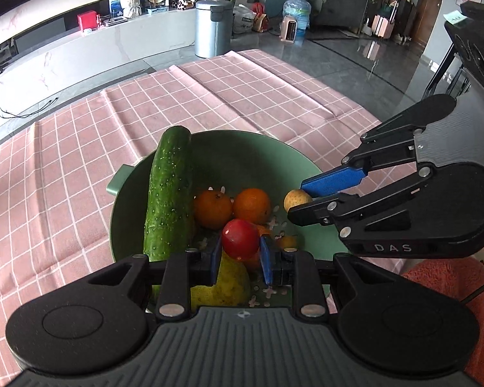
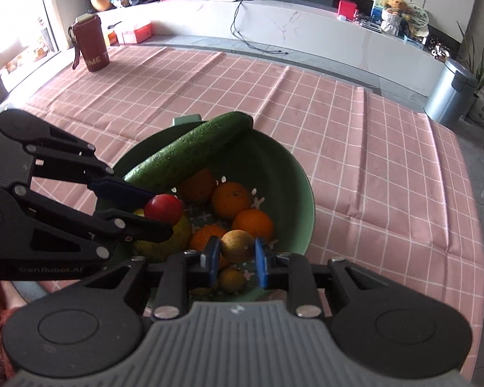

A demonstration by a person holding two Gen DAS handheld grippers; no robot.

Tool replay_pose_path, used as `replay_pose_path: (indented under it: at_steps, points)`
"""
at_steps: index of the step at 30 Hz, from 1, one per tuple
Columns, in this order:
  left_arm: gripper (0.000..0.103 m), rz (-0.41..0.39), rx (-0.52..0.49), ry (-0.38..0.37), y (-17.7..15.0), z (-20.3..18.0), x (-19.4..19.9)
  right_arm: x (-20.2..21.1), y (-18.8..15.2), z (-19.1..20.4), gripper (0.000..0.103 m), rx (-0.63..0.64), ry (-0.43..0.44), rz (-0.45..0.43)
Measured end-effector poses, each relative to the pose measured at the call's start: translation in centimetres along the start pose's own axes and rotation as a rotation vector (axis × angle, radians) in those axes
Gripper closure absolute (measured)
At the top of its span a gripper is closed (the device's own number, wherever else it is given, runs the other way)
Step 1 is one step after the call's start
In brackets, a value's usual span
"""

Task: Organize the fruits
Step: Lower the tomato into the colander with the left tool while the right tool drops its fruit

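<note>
A green colander bowl (image 1: 274,151) (image 2: 293,174) on the pink checked cloth holds a cucumber (image 1: 169,193) (image 2: 190,154), several oranges (image 1: 251,204) (image 2: 230,200) and a yellow pear (image 1: 229,287) (image 2: 177,238). My left gripper (image 1: 241,254) (image 2: 159,208) is shut on a red tomato (image 1: 241,238) (image 2: 163,209) just above the fruit. My right gripper (image 2: 237,258) (image 1: 298,201) is shut on a small yellow-brown fruit (image 2: 237,245) (image 1: 295,200) at the bowl's near right side.
A dark red bottle (image 2: 92,43) stands at the table's far left corner. A grey bin (image 1: 213,29) (image 2: 450,90) stands on the floor beyond the table. The pink cloth (image 1: 64,177) (image 2: 387,161) lies around the bowl.
</note>
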State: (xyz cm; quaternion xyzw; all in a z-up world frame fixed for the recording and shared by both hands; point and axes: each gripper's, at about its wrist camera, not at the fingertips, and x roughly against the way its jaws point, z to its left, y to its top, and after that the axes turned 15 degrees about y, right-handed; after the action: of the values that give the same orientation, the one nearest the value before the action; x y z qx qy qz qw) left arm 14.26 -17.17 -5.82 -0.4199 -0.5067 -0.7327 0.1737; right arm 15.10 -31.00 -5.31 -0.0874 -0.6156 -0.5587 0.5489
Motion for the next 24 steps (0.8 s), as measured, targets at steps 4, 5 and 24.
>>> replay_pose_path:
  at_steps: [4, 5, 24]
  points:
    - [0.075, 0.025, -0.026, -0.001, 0.3, 0.0, -1.0, -1.5, 0.4, -0.7, 0.084, 0.051, 0.010, 0.077]
    - [0.075, 0.034, -0.038, -0.001, 0.5, 0.0, -1.3, -1.7, 0.5, -0.8, 0.084, 0.066, 0.012, 0.093]
    - [0.074, 0.073, -0.123, 0.025, 1.6, -1.1, -3.6, -4.7, 1.0, -1.4, 0.084, 0.203, 0.035, 0.221]
